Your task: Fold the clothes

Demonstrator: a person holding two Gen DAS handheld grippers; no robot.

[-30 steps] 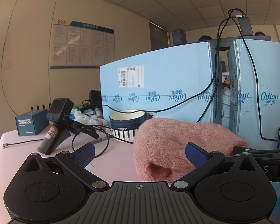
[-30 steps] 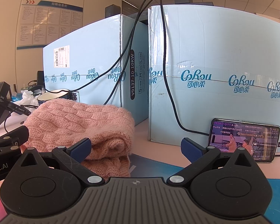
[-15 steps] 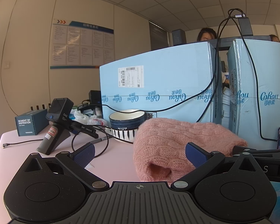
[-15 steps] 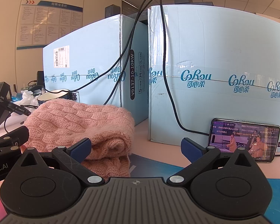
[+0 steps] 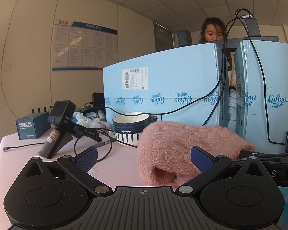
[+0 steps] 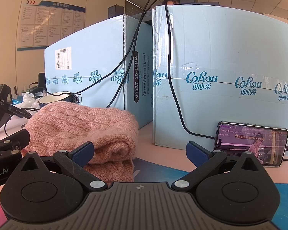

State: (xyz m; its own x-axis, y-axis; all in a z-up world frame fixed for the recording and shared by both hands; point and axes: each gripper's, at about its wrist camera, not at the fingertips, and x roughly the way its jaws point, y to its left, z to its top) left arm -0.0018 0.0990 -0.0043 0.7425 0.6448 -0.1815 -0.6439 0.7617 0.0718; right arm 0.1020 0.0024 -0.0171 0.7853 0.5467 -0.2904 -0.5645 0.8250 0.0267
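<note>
A pink cable-knit sweater [image 5: 180, 147] lies folded in a thick bundle on the pink table; it also shows in the right wrist view [image 6: 80, 128]. My left gripper [image 5: 143, 158] is open and empty, low at the bundle's near left end. My right gripper [image 6: 140, 151] is open and empty, low at the bundle's near right end. The right gripper's body shows at the right edge of the left wrist view [image 5: 268, 163]. The left gripper's body shows at the left edge of the right wrist view [image 6: 7, 145].
Two tall light-blue cartons [image 5: 163, 95] [image 6: 220, 76] stand right behind the sweater, with black cables [image 6: 172, 76] hanging over them. A blue bowl stack [image 5: 130, 128], a spare handheld gripper [image 5: 57, 130] and a dark box [image 5: 31, 126] sit at left. A lit phone [image 6: 251, 145] leans on the right carton.
Both grippers and the sweater have stayed still. A person's head has risen into view behind the cartons.
</note>
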